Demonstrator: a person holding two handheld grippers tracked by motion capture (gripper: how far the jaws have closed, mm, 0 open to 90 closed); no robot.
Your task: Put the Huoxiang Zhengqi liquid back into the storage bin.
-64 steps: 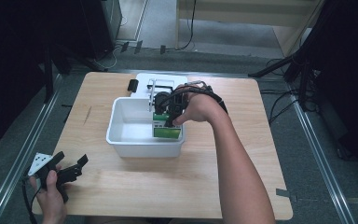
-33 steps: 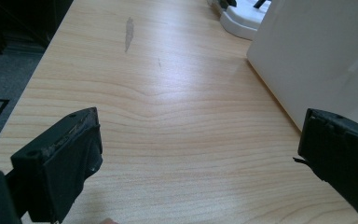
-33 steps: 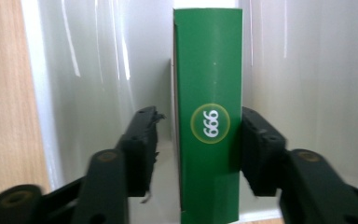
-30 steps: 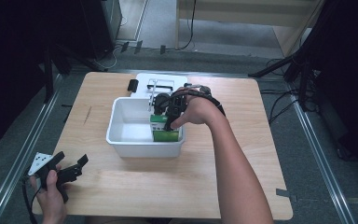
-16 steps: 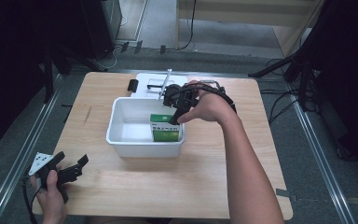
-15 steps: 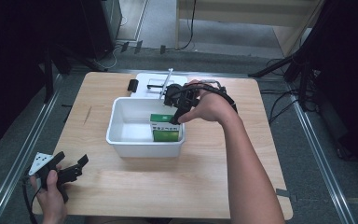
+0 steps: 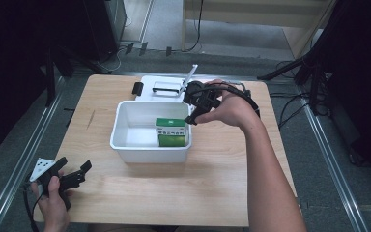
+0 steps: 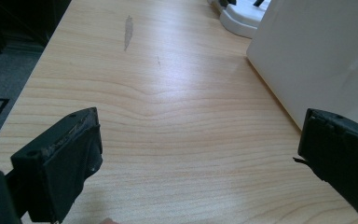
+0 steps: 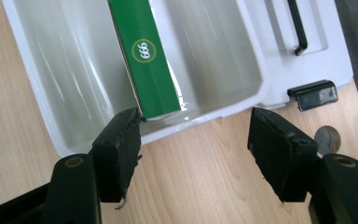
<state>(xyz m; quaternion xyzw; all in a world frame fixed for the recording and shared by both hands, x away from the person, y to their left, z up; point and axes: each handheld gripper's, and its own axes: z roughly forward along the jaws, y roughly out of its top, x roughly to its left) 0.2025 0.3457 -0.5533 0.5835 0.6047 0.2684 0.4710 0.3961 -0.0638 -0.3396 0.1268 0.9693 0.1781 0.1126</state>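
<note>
**Right gripper lets go: carton now sits in the bin**

On the wooden counter (image 7: pixel 174 193) the white plastic bin (image 7: pixel 125 145) stands in the middle, with its white lid (image 7: pixel 149 83) lying flat just behind it, black handle up. About two seconds back the right gripper (image 7: pixel 193 108) was down inside the bin, closed around the green carton (image 7: pixel 172 132); a second ago it was there too. Half a second ago it had risen, and now it is held above the bin's far right corner with its jaws spread and nothing between them. In the right gripper view the carton, green with a round "666" mark (image 9: pixel 144 50), lies inside the bin against one wall, clear of both jaws

That reads as a finished placement: the carton is released and stays where it was set, not tipped out or dragged along as the hand withdrew. What seems left is closing the bin, since the lid is still off

The left gripper (image 7: pixel 72 176) has not shifted through all this; it rests released at the near left edge of the counter, well apart from the bin. A small coin (image 9: pixel 327 138) lies beside the lid's black latch (image 9: pixel 313 94)
</note>
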